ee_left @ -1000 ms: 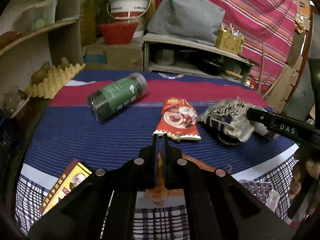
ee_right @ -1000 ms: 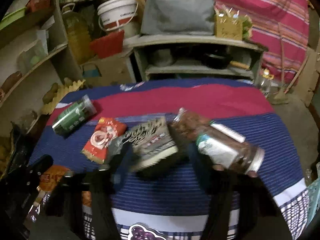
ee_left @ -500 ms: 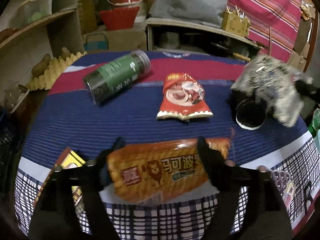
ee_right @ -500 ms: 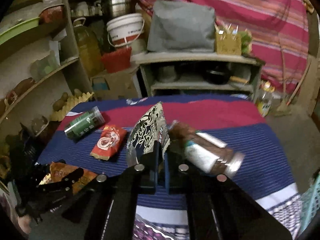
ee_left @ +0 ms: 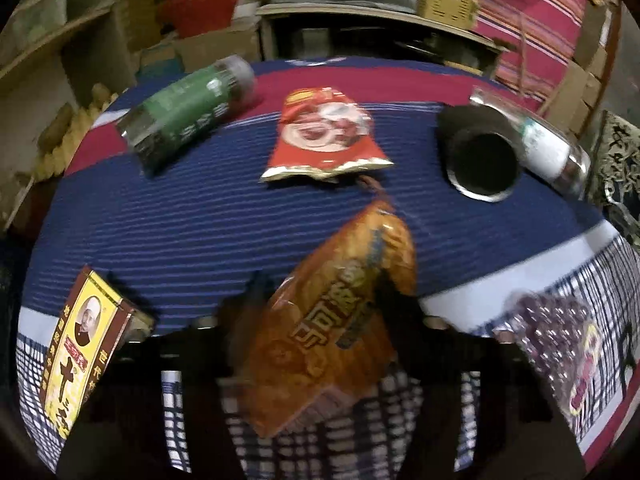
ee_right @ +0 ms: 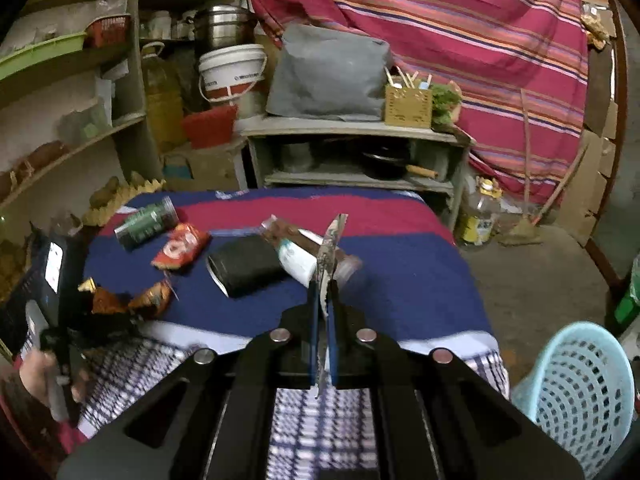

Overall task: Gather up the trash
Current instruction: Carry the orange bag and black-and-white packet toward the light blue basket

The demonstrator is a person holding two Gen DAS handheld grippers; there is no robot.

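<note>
Wrappers here look light, crinkly, slippery: right gripper [ee_right: 323, 300] pinches a foil wrapper [ee_right: 329, 246] edge-on above the table [ee_right: 420, 280]; left gripper [ee_left: 320, 300] straddles an orange snack bag [ee_left: 340, 320], grip unclear.

Dim indoor light; left wrist view motion-blurred, right wrist view sharper; fisheye bending, dark corners.

a white bucket [ee_right: 232, 70] and grey cushion [ee_right: 328, 74] sit behind the striped tablecloth [ee_right: 400, 276].
</note>
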